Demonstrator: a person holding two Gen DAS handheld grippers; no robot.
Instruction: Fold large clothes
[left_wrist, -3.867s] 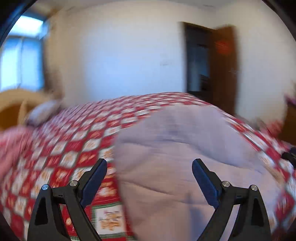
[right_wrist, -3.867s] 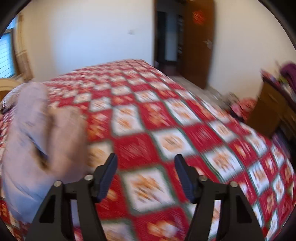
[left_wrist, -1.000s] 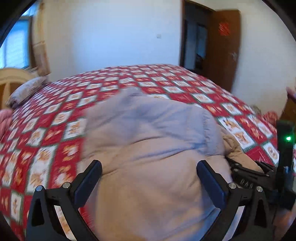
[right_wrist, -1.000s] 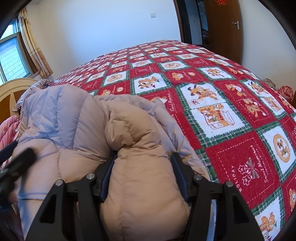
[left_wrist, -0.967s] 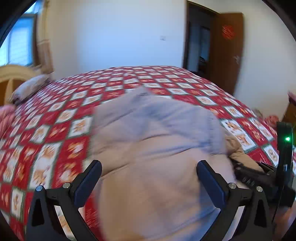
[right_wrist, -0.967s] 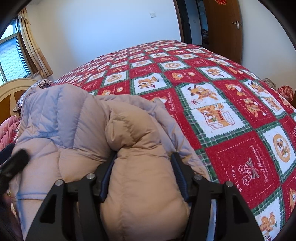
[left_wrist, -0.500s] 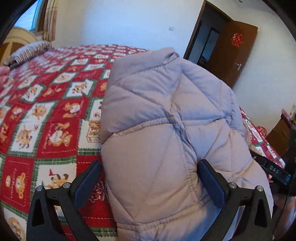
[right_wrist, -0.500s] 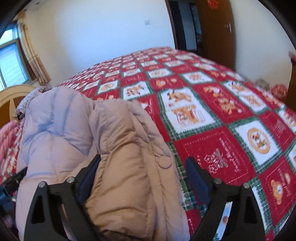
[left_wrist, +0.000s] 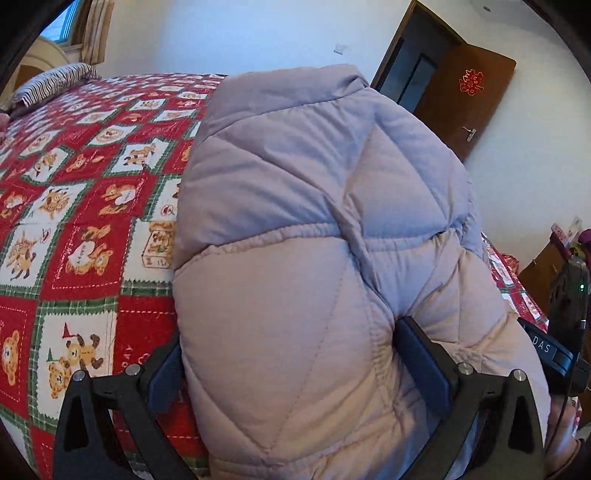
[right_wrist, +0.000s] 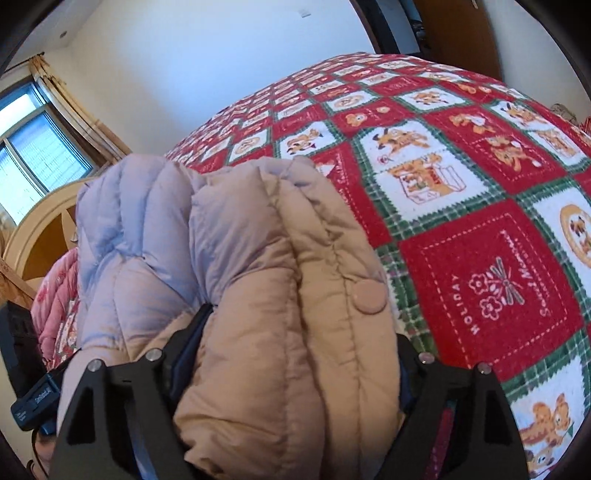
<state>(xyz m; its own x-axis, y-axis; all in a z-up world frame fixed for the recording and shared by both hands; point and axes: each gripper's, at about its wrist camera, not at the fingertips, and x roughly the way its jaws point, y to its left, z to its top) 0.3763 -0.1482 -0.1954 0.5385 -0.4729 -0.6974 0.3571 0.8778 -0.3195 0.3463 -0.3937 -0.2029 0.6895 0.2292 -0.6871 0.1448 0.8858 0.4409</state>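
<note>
A puffy quilted jacket (left_wrist: 314, 203), lilac outside and beige within, lies folded on a red, white and green bear-print bedspread (left_wrist: 74, 221). My left gripper (left_wrist: 293, 362) stands wide over its near end. The padding bulges between the fingers, and the right finger (left_wrist: 421, 354) sinks into a crease. In the right wrist view the jacket (right_wrist: 240, 258) shows its beige folded edge with a round snap button (right_wrist: 369, 295). My right gripper (right_wrist: 297, 350) is closing its jaws on that beige fold, which fills the gap and swells over both fingers.
The bedspread (right_wrist: 480, 221) stretches far and right of the jacket. A striped pillow (left_wrist: 55, 83) lies at the far left. A wooden headboard (right_wrist: 40, 229) and a pink quilt (right_wrist: 55, 295) are on the left. A brown door (left_wrist: 461, 99) stands open behind.
The right gripper let go of the beige fold, opened wide, then narrowed around it again. The left gripper sank and rolled, so the jacket now fills the space between its fingers.
</note>
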